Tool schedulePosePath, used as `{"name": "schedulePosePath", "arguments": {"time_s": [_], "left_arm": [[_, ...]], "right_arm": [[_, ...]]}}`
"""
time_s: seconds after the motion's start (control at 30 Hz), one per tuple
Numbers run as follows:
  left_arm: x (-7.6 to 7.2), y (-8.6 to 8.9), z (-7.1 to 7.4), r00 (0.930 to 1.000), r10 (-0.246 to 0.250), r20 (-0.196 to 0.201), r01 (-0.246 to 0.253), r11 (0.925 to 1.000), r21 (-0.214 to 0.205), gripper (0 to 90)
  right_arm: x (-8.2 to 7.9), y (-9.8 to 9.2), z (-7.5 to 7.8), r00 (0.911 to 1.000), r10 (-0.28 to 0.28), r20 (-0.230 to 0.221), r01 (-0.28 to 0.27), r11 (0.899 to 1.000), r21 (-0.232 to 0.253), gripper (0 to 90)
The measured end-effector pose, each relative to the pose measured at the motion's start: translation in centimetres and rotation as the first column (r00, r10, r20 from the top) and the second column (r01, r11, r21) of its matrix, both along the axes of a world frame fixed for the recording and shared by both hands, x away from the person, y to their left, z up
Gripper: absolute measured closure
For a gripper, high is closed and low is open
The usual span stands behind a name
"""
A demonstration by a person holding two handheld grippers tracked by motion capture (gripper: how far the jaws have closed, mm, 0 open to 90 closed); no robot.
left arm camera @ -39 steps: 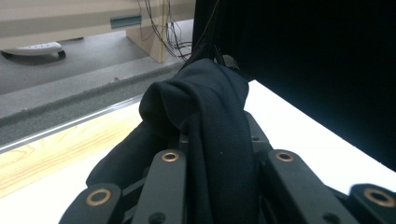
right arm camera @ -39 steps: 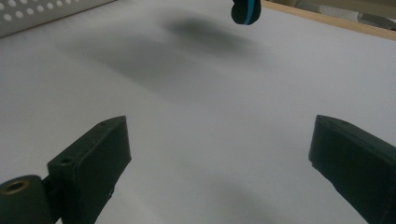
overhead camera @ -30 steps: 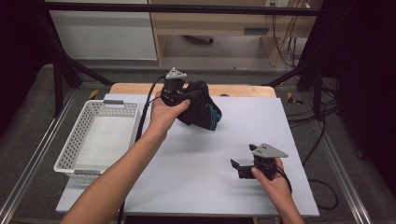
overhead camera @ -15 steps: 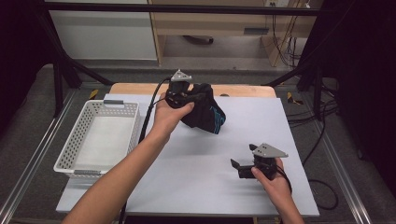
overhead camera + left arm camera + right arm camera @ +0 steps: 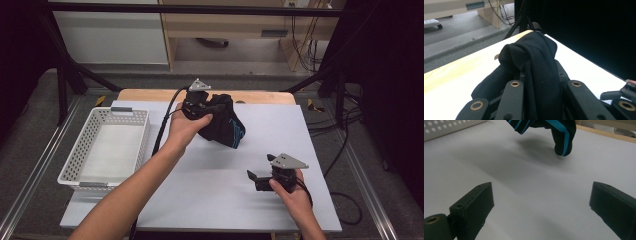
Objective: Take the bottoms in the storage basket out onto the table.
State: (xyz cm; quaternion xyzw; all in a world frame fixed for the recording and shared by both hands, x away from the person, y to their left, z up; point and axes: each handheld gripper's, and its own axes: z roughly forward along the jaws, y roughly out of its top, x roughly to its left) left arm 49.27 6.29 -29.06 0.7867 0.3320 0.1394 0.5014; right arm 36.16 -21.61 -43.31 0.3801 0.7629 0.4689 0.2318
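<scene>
A black garment (image 5: 226, 126) with blue stripes hangs bunched from my left gripper (image 5: 210, 107), which is shut on it over the far middle of the table. In the left gripper view the black cloth (image 5: 536, 60) is pinched between the two jaws of the left gripper (image 5: 541, 92) and drapes over them. My right gripper (image 5: 254, 180) rests low near the table's front right, pointing left. Its jaws stand wide apart in the right gripper view, with nothing between them (image 5: 541, 202). The striped end of the garment (image 5: 562, 135) hangs just above the white surface beyond them.
A white perforated basket (image 5: 145, 135) stands at the table's left side, with nothing visible inside. A white sheet (image 5: 210, 205) covers the tabletop, and a wooden edge (image 5: 150, 95) shows at the back. Dark frame posts and cables surround the table.
My left hand has drifted slightly to the right with the garment still in its grip. The right hand has stayed where it was.
</scene>
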Motion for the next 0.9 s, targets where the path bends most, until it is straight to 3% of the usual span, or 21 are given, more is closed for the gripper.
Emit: {"name": "schedulePosePath", "arguments": {"time_s": [0.9], "left_arm": [[-0.8,-1.0,-1.1,0.9991,-0.039,-0.019,0.039,0.9991,0.015,75.8]], "right_arm": [[0.0,0.0,0.1,1.0000,0.004,0.001,-0.004,1.000,0.003,5.7]]}}
